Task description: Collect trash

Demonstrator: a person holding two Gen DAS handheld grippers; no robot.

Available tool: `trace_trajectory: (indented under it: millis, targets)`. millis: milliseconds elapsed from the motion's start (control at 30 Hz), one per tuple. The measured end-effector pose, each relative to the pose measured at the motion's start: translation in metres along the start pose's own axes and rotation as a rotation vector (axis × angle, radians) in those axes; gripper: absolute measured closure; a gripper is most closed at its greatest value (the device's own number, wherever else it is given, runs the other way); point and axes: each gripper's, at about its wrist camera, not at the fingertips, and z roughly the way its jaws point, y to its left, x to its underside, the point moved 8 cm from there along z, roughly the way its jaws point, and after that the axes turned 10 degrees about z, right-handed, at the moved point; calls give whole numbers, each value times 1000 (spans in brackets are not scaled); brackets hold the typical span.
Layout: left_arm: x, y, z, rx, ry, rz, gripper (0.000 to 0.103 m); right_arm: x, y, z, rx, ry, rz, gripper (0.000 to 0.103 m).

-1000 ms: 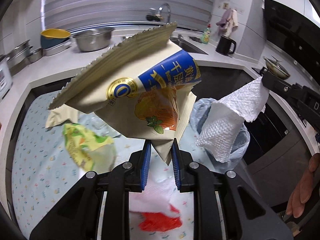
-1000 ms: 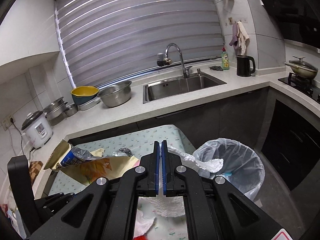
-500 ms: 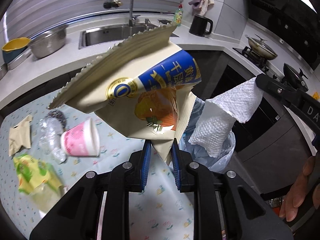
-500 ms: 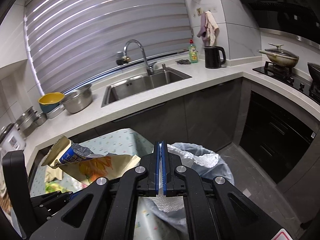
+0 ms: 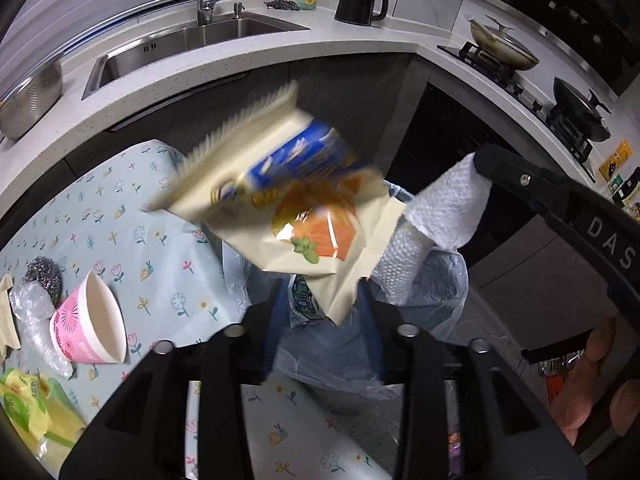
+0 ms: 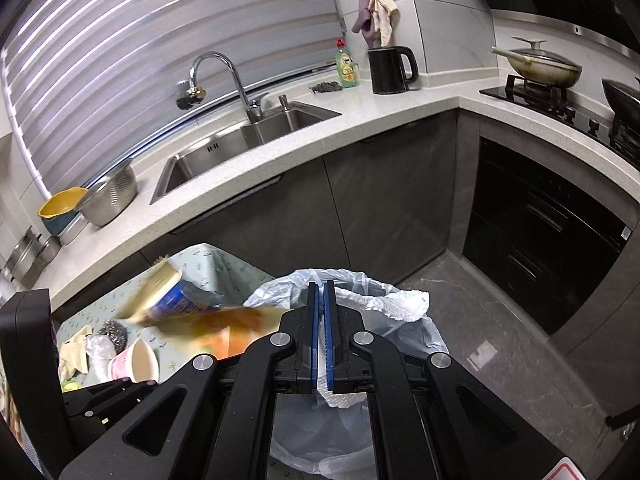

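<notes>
My left gripper (image 5: 322,316) hangs over the trash bin (image 5: 452,280), which has a pale plastic liner. Its jaws are opening. The cream, blue and orange snack bag (image 5: 296,208) is blurred, and only its lower corner lies loose between the blue pads. My right gripper (image 6: 320,312) is shut on a white paper towel (image 6: 400,304) above the bin's mouth (image 6: 432,332). In the left wrist view the right gripper (image 5: 482,160) comes in from the right with the towel (image 5: 448,204) hanging from its tip. The snack bag (image 6: 216,320) also shows, blurred, in the right wrist view.
On the floral tablecloth (image 5: 160,240) to the left lie a tipped pink paper cup (image 5: 88,328), a steel scourer (image 5: 44,276), crumpled clear plastic (image 5: 32,312) and a yellow-green packet (image 5: 24,404). The counter with its sink (image 6: 240,140) runs behind. A person's hand (image 5: 592,380) is at the right edge.
Both grippers swung from above the table to above the bin and dipped. The left jaws parted and the snack bag, held firmly before, now blurs and tilts. The right stays shut on the towel.
</notes>
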Motion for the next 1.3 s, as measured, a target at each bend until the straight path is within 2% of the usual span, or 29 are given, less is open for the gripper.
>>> trace_trajectory:
  millis: [33,200,433,667,1000,1300]
  targets:
    - [-2,0,0,-6,-9,-4,46,0,0,1,0,-2,2,97]
    - [-6,3,-7,-36,-38,-5,37,0,2,0,-4,-11,2,91]
    - [-4,14,-21,-52,-49,-42,36,-3,16,-18,-12,-53,-12,70]
    - [2,26,-47,-77,-74,-67,36,-1,35,-41,-27,-76,-49,69]
    - [18,50,-102,-130,-134,-117,36,8,78,-85,-81,-104,-113,68]
    - [42,81,-157,-204,-184,-162,35,32,126,-121,-144,-104,-175,64]
